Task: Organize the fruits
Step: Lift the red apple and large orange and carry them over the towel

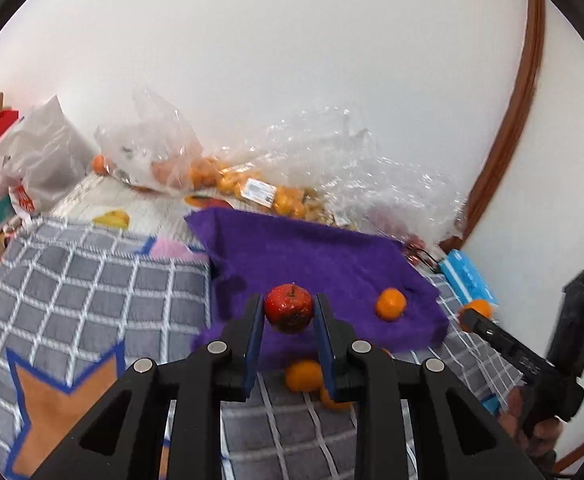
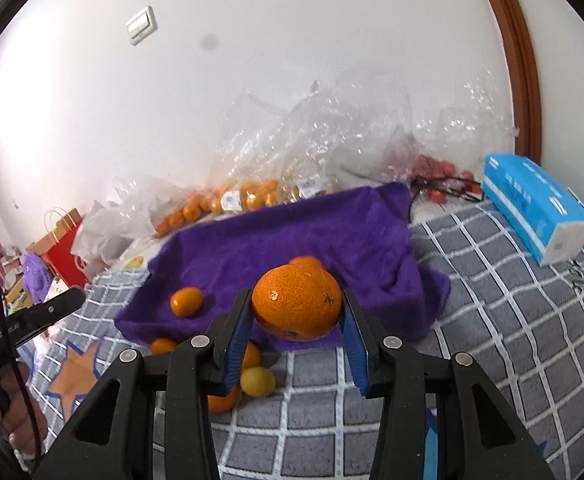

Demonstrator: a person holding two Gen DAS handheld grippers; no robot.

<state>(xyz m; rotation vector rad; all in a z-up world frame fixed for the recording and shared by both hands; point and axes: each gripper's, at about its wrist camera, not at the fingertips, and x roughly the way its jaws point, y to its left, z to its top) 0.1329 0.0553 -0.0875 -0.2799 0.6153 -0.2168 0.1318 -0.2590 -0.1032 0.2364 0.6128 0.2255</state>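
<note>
Ribbed blue jaws clamp a glossy red apple [image 1: 289, 309] left, a dimpled round orange [image 2: 296, 300] right.

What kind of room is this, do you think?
Probably a bedroom at home: a checked quilt like bedding, a tissue pack, shopping bags against a plain wall with a light switch.

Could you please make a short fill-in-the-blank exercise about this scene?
1. The left gripper holds a red ____.
2. The right gripper holds an ____.
3. The towel on the checked blanket is ____ in colour.
4. The tissue pack is ____ and white.

Missing words: apple; orange; purple; blue
</note>
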